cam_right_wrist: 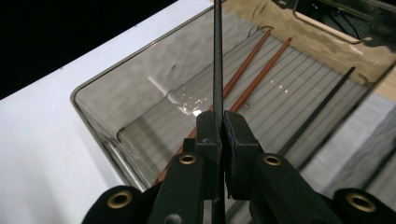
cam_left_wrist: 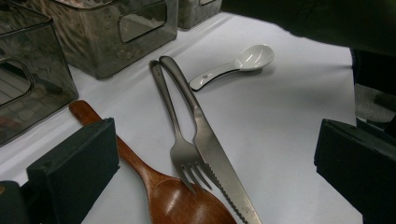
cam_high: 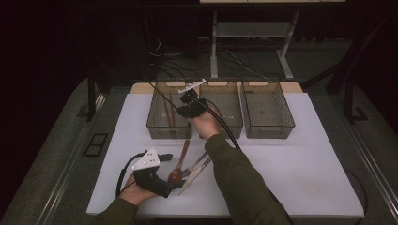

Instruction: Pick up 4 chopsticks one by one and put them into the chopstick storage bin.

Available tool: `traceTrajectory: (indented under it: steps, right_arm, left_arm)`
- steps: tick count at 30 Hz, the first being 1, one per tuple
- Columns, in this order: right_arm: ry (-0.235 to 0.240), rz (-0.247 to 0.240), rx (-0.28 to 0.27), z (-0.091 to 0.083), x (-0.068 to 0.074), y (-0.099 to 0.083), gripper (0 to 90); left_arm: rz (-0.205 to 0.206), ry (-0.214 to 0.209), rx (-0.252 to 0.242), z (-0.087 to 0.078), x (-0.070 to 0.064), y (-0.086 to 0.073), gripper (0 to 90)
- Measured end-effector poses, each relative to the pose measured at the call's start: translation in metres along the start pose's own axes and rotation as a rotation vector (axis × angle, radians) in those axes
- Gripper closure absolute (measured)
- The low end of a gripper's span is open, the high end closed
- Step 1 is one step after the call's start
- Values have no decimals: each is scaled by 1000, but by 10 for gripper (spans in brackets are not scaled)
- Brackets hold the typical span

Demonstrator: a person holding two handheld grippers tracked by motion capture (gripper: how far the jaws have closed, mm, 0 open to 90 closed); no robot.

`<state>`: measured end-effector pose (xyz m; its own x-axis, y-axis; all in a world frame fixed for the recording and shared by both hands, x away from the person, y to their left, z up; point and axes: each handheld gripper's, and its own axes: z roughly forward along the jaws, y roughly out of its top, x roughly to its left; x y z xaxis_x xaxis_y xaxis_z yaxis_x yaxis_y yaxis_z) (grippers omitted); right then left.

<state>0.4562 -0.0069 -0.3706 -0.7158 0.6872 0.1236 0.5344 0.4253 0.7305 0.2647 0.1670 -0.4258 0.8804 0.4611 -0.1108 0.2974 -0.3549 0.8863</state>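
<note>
Over the far left bin (cam_high: 157, 123), the right hand-held gripper (cam_right_wrist: 219, 135) is clenched on a thin black chopstick (cam_right_wrist: 217, 56). The stick pokes up past its jaws. Under it, inside that bin, lie two brown chopsticks (cam_right_wrist: 254, 70) side by side, and another black chopstick (cam_right_wrist: 322, 109) lies to their right. Near the front left of the white table (cam_high: 300, 164), the left hand-held gripper (cam_high: 176, 186) rests low with its jaws wide apart, holding nothing. Between those jaws lie a wooden spoon (cam_left_wrist: 154, 184), a fork (cam_left_wrist: 180, 144) and a knife (cam_left_wrist: 210, 144). The fork and knife touch each other, and their tips lie over the spoon's bowl. A white spoon (cam_left_wrist: 238, 65) lies a bit farther off. Two more clear bins (cam_high: 267, 110) stand in a row to the right of the first.
</note>
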Motion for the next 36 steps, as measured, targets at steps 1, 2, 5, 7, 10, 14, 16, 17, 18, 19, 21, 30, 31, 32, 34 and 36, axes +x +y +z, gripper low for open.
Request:
traceTrajectory:
  steps: [1, 2, 5, 7, 10, 14, 16, 17, 18, 19, 21, 30, 31, 32, 34, 36]
  right_arm:
    - [0, 1, 3, 3, 0, 0, 855]
    - [1, 5, 7, 5, 1, -1, 854]
    - [4, 2, 13, 11, 2, -2, 855]
    - [7, 10, 18, 13, 2, -2, 855]
    - [5, 3, 29, 14, 3, -3, 855]
    - [13, -5, 34, 15, 5, -7, 853]
    - [2, -20, 34, 15, 8, -8, 826]
    - [-5, -22, 34, 15, 8, -8, 765]
    - [-8, -27, 29, 14, 9, -8, 720]
    - [-6, -32, 25, 14, 9, -8, 708]
    - [-9, -34, 19, 12, 9, -7, 671]
    - [13, -33, -6, 0, 6, -9, 542]
    - [17, -31, -12, -2, 5, -11, 533]
    - [23, -28, -14, -4, 4, -12, 527]
    - [31, -28, -13, -9, 1, -15, 508]
    - [41, -22, -14, -13, -2, -18, 495]
  left_arm:
    - [0, -1, 0, 0, 0, 0, 0]
    - [0, -1, 0, 0, 0, 0, 0]
    - [-1, -2, 0, 0, 0, 0, 0]
    - [-2, -3, -2, 0, 0, 0, 0]
    - [-1, -4, 0, 0, 0, 0, 0]
    - [-1, -3, 0, 0, 0, 0, 0]
    - [-1, -2, -1, 1, 0, 0, 0]
    - [-1, -3, 0, 1, 0, 0, 0]
    - [-1, -2, 0, 1, 0, 0, 0]
    - [0, -3, 0, 1, 0, 0, 0]
    - [0, -3, 0, 1, 0, 0, 0]
    - [8, -2, 1, 1, 1, 0, 0]
    - [5, -2, 0, 1, 1, 0, 0]
    - [5, -2, 1, 1, 0, 0, 0]
    - [3, -1, 2, 2, 0, 0, 0]
    - [-3, 2, 2, 2, 0, 0, 0]
